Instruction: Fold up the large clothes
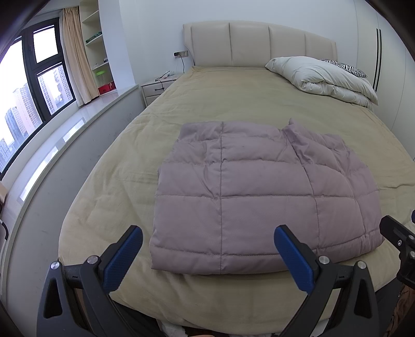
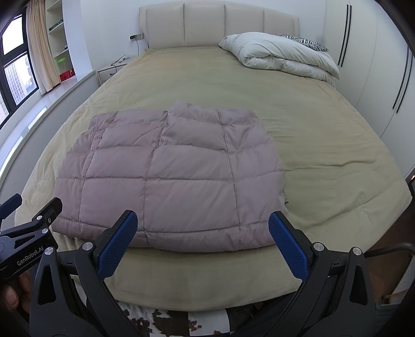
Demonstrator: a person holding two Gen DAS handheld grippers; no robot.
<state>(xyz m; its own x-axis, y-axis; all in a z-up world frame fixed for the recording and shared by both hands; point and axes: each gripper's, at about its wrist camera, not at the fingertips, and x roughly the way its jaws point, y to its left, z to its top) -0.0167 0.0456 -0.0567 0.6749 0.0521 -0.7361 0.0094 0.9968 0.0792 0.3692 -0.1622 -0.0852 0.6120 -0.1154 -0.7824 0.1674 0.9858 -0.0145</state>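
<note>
Mauve quilted jacket point(image 1: 262, 197) lies folded into a rough rectangle on the bed point(image 1: 233, 98), near the foot edge, centre of both views. We judge it light, puffy and soft, with a smooth shell that looks slick; it will likely spring back and slide on itself when doubled over. Best hold, in our view: pinch through all layers at the near hem corners, at 7 and 5 o'clock of the bundle, where the stitched edge gives something firm. Far edge at 12 to 1 o'clock is lumpy and uneven, so a poorer grip there.

Left gripper point(image 1: 207, 256) hangs just short of the near hem, jaws spread wide, nothing in them. Right gripper point(image 2: 202, 243) likewise, released and empty, hovering over the near hem.

Room: tan bedspread is bare all around the jacket, plenty of space toward 12 o'clock. White duvet point(image 2: 280, 57) sits well apart at 1 o'clock by the headboard point(image 2: 218, 23). Foot edge of the bed is close behind the hem, so we would watch for the jacket slipping off.
</note>
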